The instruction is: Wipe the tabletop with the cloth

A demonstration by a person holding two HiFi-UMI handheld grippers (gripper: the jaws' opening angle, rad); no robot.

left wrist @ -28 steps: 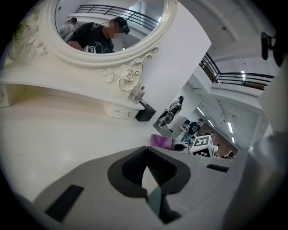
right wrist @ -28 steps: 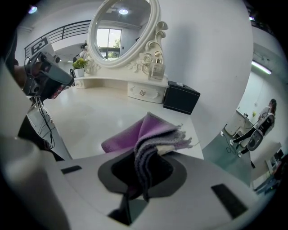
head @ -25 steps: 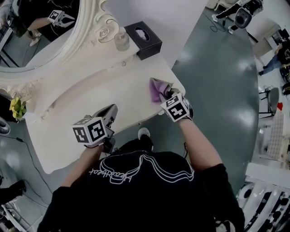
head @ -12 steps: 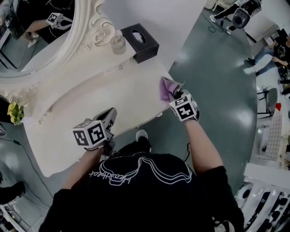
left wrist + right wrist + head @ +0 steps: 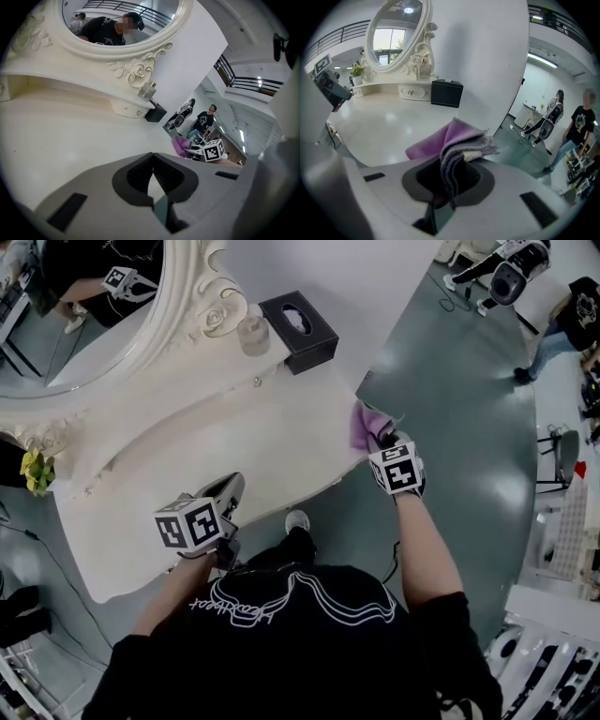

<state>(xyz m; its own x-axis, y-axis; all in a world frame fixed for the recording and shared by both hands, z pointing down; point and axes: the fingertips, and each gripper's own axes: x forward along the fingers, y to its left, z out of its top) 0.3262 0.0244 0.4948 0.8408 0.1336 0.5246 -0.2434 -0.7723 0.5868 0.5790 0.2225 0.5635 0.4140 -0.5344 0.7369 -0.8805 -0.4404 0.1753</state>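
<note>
Rightward, cloth [image 5: 362, 425] in right claw [image 5: 383, 438].

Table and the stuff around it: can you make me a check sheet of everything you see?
Surface: white table, bare in the middle.
Job's things: purple cloth at the table's right corner.
Clutter: black tissue box, bottle, mirror, small plant, all along the back.
Tongs: left tongs shut, empty, near the front edge; right tongs shut on the cloth.
Cables: thin cable on the floor, left of the table.
Surroundings: grey floor, white wall, a person standing far off.
</note>
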